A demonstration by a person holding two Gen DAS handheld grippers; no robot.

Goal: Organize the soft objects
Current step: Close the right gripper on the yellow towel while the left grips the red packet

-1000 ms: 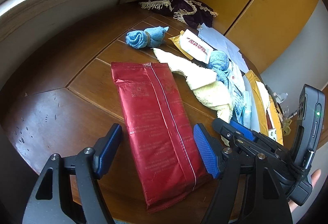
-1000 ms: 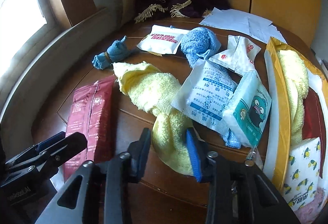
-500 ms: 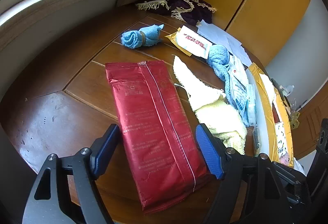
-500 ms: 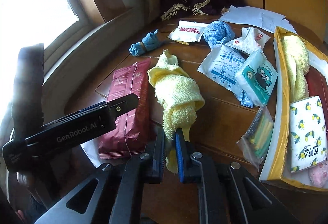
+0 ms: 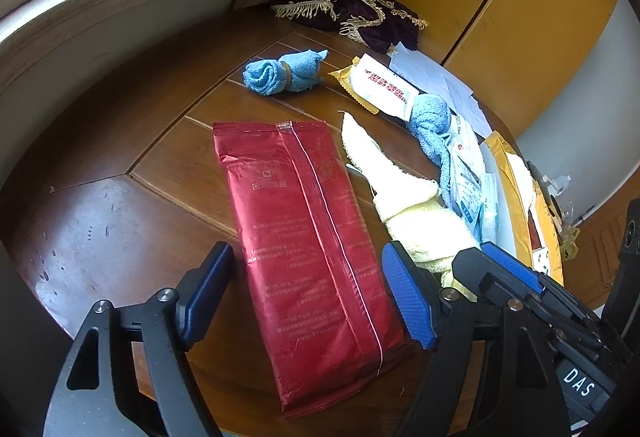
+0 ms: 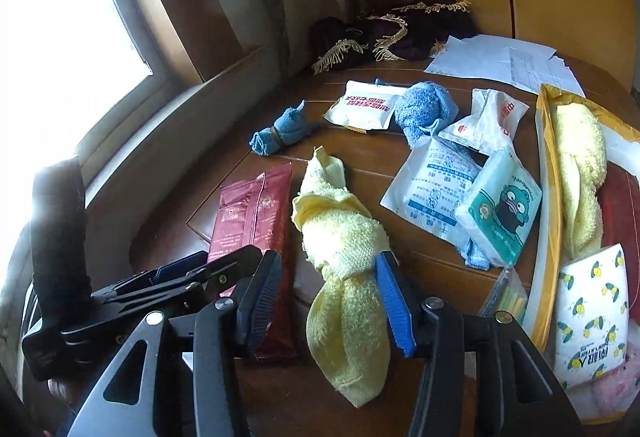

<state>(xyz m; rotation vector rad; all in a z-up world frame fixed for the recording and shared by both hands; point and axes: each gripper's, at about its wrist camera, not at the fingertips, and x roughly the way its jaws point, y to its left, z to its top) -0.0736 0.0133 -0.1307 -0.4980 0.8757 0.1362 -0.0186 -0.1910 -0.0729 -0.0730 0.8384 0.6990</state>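
A long red foil pack [image 5: 304,237] lies on the round wooden table [image 5: 120,221]. My left gripper [image 5: 308,297] hangs open over its near end, one finger on each side. Right of the pack lies a bunched yellow towel [image 6: 340,237], also seen in the left wrist view as the yellow towel [image 5: 404,205]. My right gripper [image 6: 326,303] is open around the towel's near end, and its blue right finger [image 6: 394,305] touches the cloth. In the right wrist view the red pack [image 6: 252,221] is left of the towel, with the left gripper's body [image 6: 172,285] above it.
Behind lie a rolled blue cloth [image 6: 280,133], a blue towel ball [image 6: 424,109], white sachets [image 6: 364,105], a teal tissue pack [image 6: 500,209] and papers [image 6: 508,61]. A yellow-rimmed tray [image 6: 550,197] on the right holds another yellow towel and packs. A dark fringed cloth [image 6: 392,33] sits by the curtain.
My right gripper shut on the yellow towel, drew it nearer and bunched it beside the red pack, then opened. The left gripper stayed open over the red pack.
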